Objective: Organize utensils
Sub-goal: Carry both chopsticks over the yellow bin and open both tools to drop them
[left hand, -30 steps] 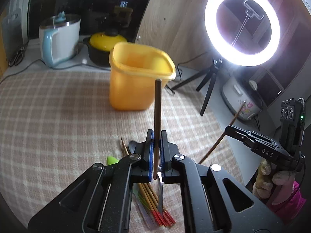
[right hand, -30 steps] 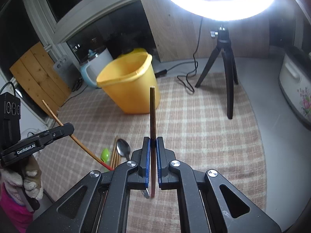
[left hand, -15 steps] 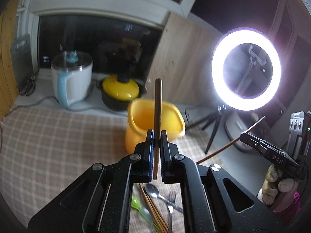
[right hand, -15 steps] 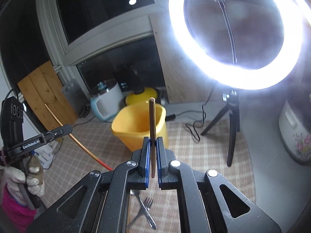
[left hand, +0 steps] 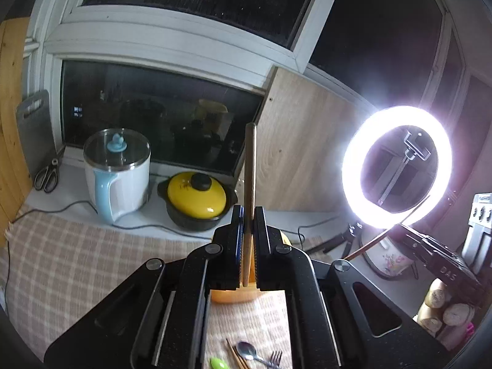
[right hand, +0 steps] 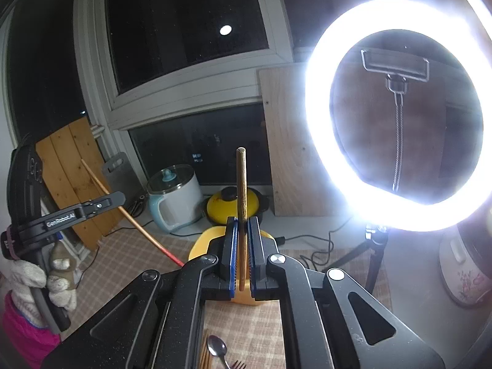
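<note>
Chopsticks are the story here, one clamped in each gripper. The left gripper (left hand: 249, 246) has its jaws pinched tight on a brown wooden chopstick (left hand: 249, 184) that stands almost straight up out of the pads, tip rounded, thin and plain. Same deal on the right gripper (right hand: 242, 255): jaws closed hard on its own chopstick (right hand: 241, 203), upright too. From the right wrist view you can see the left one's stick has a red end poking out below the jaws.

Rest of the utensils lie flat on the checked tabletop (left hand: 77, 264) way below: a bundle of chopsticks (left hand: 235, 355), a metal spoon (left hand: 247, 350), a fork (left hand: 275, 357) and something lime green (left hand: 219, 363). The yellow bin (right hand: 201, 243) sits just behind the jaws, mostly hidden.

Compared with a second ago, both grippers have come up a lot and tilted back, so the bin that filled the middle is now tucked low behind the fingers and the window takes over the top. Grip hasn't changed at all.
</note>
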Action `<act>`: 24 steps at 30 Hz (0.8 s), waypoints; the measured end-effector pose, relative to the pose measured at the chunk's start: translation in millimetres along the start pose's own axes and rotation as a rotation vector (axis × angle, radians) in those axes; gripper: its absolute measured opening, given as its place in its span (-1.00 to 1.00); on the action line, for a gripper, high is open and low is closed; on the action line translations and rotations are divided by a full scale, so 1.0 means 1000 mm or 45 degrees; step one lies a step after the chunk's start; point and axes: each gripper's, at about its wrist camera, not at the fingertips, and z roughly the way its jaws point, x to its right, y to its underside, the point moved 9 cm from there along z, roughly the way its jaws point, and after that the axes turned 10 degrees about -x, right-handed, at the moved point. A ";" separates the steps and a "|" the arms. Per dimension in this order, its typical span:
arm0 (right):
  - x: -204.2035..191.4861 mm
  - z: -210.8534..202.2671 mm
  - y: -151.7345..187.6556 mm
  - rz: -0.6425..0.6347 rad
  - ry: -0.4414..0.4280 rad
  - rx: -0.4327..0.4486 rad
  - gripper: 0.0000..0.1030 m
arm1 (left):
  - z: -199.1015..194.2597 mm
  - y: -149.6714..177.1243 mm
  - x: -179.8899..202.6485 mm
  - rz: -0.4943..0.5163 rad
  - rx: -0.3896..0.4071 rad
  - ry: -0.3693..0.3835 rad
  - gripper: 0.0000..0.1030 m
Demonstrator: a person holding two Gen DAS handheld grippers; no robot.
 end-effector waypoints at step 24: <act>0.012 0.106 0.014 0.031 0.012 -0.183 -0.91 | 0.108 0.025 -0.020 -0.077 -0.228 -0.037 -0.93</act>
